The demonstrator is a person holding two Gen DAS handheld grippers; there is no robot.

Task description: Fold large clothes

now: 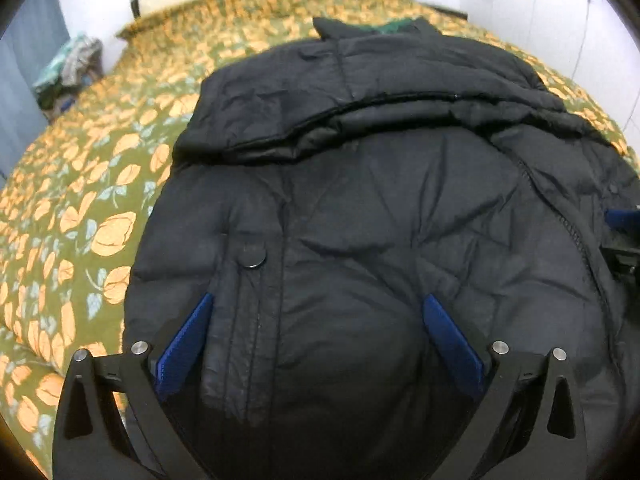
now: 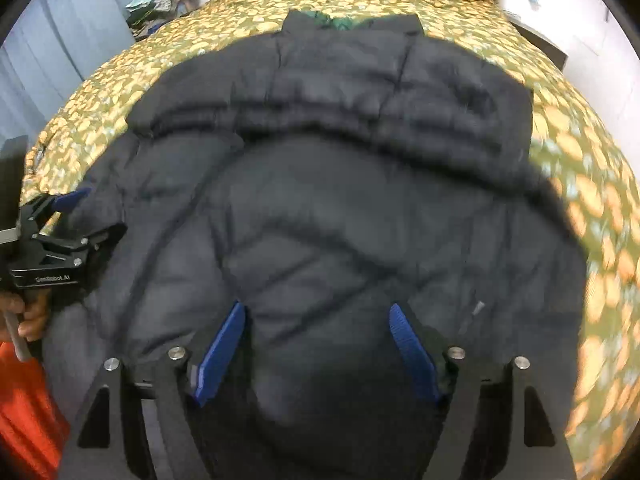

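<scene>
- The left gripper [image 1: 316, 300] stood released, jaws spread at 6 o'clock over the black puffer jacket [image 1: 360, 200].
- The jacket lay folded on the floral bedspread [image 1: 80, 208], collar at 12 o'clock.
- The right gripper [image 2: 318, 310] stood released above it, nothing clamped.

- You have open bed [image 1: 80, 208] to the left of the black jacket [image 1: 360, 220], bare flowered cover right along its edge.
- On the right, bare cover [image 2: 592, 240] runs beside the jacket too.
- A heap of clothes [image 1: 68, 68] blocks the far left corner.
- Your left hand-held gripper [image 2: 86, 216] crowds the jacket's left edge.
- Beyond the collar [image 2: 352, 24], the bed lies free.
</scene>
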